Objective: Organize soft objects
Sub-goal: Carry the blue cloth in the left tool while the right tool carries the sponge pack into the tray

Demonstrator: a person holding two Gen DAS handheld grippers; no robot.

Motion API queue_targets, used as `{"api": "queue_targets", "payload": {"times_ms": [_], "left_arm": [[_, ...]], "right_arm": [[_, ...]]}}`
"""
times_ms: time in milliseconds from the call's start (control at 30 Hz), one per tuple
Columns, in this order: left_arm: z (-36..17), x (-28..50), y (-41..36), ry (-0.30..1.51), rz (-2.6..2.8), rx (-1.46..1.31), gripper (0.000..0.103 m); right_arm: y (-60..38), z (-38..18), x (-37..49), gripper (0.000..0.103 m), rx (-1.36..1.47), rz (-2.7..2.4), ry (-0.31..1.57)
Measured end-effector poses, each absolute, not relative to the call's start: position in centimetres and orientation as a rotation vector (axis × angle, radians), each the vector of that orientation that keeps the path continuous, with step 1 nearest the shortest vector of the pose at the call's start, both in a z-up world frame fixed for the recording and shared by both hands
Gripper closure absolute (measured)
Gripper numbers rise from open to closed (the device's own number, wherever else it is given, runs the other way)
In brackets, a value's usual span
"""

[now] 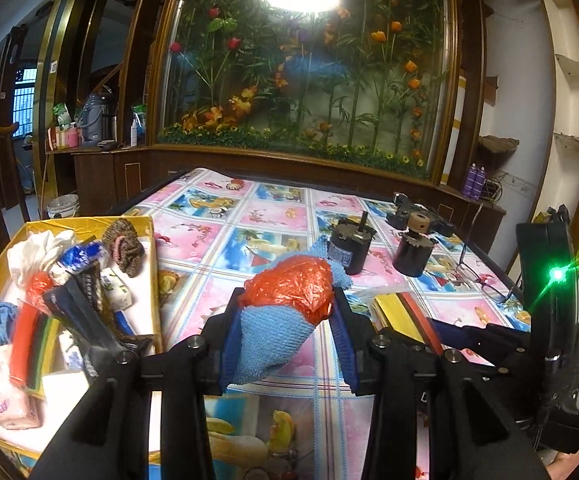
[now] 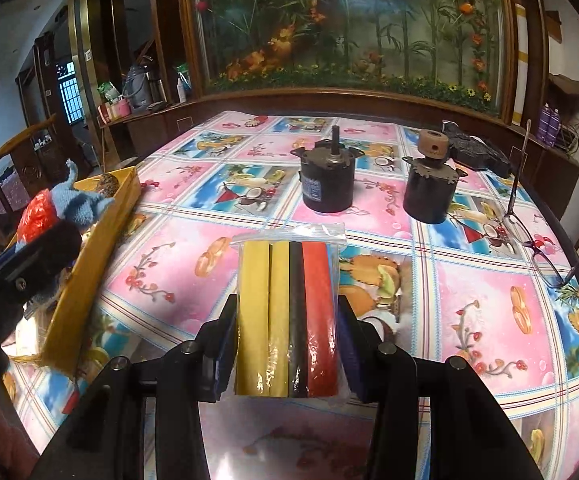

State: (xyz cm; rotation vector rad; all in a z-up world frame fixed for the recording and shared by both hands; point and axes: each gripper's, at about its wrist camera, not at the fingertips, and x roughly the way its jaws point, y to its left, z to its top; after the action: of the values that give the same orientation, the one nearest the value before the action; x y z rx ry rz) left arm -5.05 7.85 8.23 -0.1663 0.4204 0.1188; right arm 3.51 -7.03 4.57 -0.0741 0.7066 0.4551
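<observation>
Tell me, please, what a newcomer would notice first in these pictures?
Probably the left gripper, shut on a blue cloth wrapped around red plastic, beside the yellow box. Next, the right gripper clamping a clear bag of coloured strips above the tablecloth.

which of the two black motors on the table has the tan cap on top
The right-hand motor, nearest the glasses; the left motor shows only a bare thin shaft.

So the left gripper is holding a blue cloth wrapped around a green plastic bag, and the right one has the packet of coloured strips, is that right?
Not quite: the plastic bag in the blue cloth is red-orange, not green, as the left wrist view shows. The rest stands: the left gripper holds that bundle, and the right gripper has the packet of coloured strips.
</observation>
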Motion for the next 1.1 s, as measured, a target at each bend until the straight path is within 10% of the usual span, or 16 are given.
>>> {"api": "queue_targets", "payload": {"times_ms": [1100], "left_arm": [[8.3, -11.9, 26.4, 0.479, 0.513, -0.385, 0.063]], "right_arm": [[11.9, 9.3, -0.7, 0.054, -0.189, 0.856, 0.692]]}}
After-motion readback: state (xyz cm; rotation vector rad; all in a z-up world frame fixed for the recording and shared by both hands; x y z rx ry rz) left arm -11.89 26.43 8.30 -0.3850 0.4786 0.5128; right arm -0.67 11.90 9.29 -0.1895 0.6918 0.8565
